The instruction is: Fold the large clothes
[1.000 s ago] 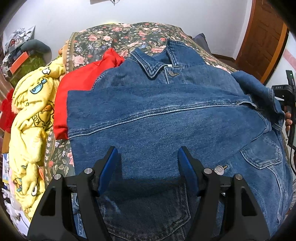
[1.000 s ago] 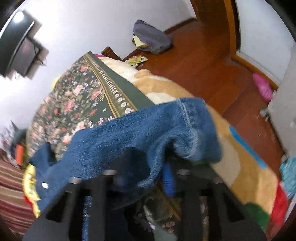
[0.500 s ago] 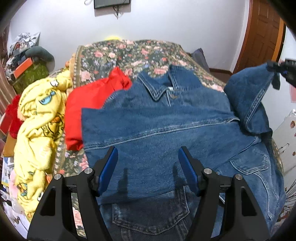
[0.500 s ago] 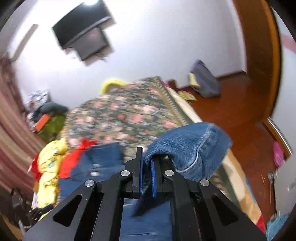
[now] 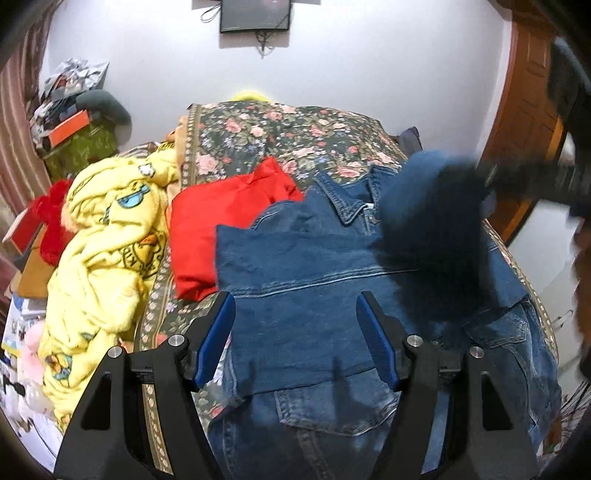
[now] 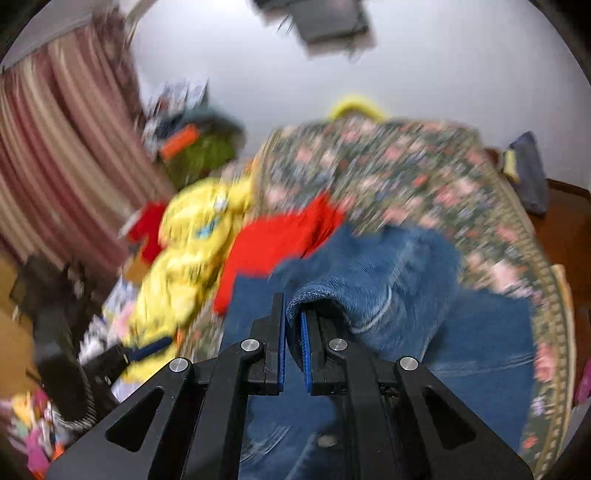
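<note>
Jacket (image 5: pixel 314 295) lies spread on the bedspread (image 5: pixel 295 133), collar toward the wall. A folded garment (image 5: pixel 221 225) sits left of it, partly under its shoulder. Further left, a fleece blanket (image 5: pixel 99 258). Jacket's sleeve (image 6: pixel 388 280) is raised above its right side. TV (image 5: pixel 255 14) on the wall behind.

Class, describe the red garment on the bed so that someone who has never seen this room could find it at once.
Start at the bed's floral cover. On it lies the denim jacket, and the red garment sits beside the jacket's shoulder, with the yellow cartoon blanket on its other side. It is plain bright red.
</note>
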Demonstrator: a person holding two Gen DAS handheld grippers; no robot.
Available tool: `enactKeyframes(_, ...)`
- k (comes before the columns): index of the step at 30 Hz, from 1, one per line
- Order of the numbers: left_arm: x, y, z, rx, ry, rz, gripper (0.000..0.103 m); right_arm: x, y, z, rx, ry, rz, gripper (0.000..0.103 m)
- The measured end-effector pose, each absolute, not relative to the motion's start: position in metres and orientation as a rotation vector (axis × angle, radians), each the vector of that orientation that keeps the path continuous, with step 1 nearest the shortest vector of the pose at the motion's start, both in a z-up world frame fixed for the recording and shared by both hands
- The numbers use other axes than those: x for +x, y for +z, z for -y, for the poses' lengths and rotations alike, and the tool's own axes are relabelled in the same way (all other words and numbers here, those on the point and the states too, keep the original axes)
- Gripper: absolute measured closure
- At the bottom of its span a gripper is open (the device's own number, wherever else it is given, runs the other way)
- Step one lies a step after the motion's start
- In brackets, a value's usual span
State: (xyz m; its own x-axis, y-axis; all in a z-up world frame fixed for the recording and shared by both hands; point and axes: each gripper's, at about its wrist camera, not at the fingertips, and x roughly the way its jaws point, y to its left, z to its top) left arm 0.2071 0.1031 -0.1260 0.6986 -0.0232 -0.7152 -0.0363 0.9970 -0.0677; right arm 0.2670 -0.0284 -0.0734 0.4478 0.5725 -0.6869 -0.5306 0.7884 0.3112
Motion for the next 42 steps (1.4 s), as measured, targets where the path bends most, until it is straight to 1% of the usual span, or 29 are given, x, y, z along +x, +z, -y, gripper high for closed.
enactKeyframes(5, 0.200, -0.135, -0.119, -0.101, 0.035, -0.825, 0.036, 0.259, -0.138, -0.012, -0.046, 0.728, -1.041, 0.096)
enactKeyframes(8, 0.196, -0.140, -0.127, -0.108, 0.049, -0.838, 0.036, 0.256, -0.160, -0.021, -0.056, 0.757, -1.139, 0.095)
enactKeyframes(10, 0.195, -0.143, -0.130, -0.115, 0.055, -0.848, 0.036, 0.254, -0.163, -0.025, -0.063, 0.766, -1.182, 0.093)
enactKeyframes(12, 0.196, -0.146, -0.131, -0.123, 0.055, -0.857, 0.036, 0.249, -0.161, -0.021, -0.079, 0.765, -1.193, 0.090)
enactKeyframes(15, 0.198, -0.148, -0.132, -0.153, 0.039, -0.872, 0.036, 0.247, -0.145, -0.007, -0.103, 0.745, -1.156, 0.074)
enactKeyframes(17, 0.201, -0.148, -0.130, -0.178, 0.019, -0.882, 0.036, 0.243, -0.128, 0.009, -0.122, 0.718, -1.087, 0.054)
enactKeyframes(21, 0.213, -0.146, -0.116, -0.210, -0.039, -0.894, 0.036, 0.238, -0.094, 0.045, -0.199, 0.614, -0.929, 0.044)
enactKeyframes(23, 0.220, -0.147, -0.108, -0.221, -0.072, -0.910, 0.036, 0.237, -0.084, 0.063, -0.239, 0.554, -0.878, 0.036)
enactKeyframes(26, 0.234, -0.156, -0.092, -0.226, -0.113, -0.955, 0.036, 0.233, -0.077, 0.095, -0.279, 0.467, -0.824, 0.031)
enactKeyframes(29, 0.246, -0.171, -0.081, -0.234, -0.127, -1.011, 0.036, 0.231, -0.086, 0.121, -0.295, 0.407, -0.821, 0.029)
enactKeyframes(33, 0.262, -0.192, -0.077, -0.297, -0.124, -1.082, 0.036, 0.236, -0.116, 0.153, -0.298, 0.323, -0.889, 0.028)
enactKeyframes(36, 0.275, -0.202, -0.075, -0.309, -0.079, -1.095, 0.036, 0.242, -0.145, 0.173, -0.293, 0.269, -0.956, 0.028)
enactKeyframes(38, 0.281, -0.203, -0.072, -0.275, -0.047, -1.083, 0.040, 0.247, -0.165, 0.183, -0.254, 0.248, -1.007, 0.028)
enactKeyframes(41, 0.289, -0.199, -0.064, -0.208, -0.021, -1.066, 0.049, 0.254, -0.184, 0.197, -0.169, 0.232, -1.061, 0.028)
enactKeyframes(42, 0.291, -0.196, -0.061, -0.182, -0.017, -1.057, 0.057, 0.255, -0.187, 0.201, -0.140, 0.232, -1.071, 0.028)
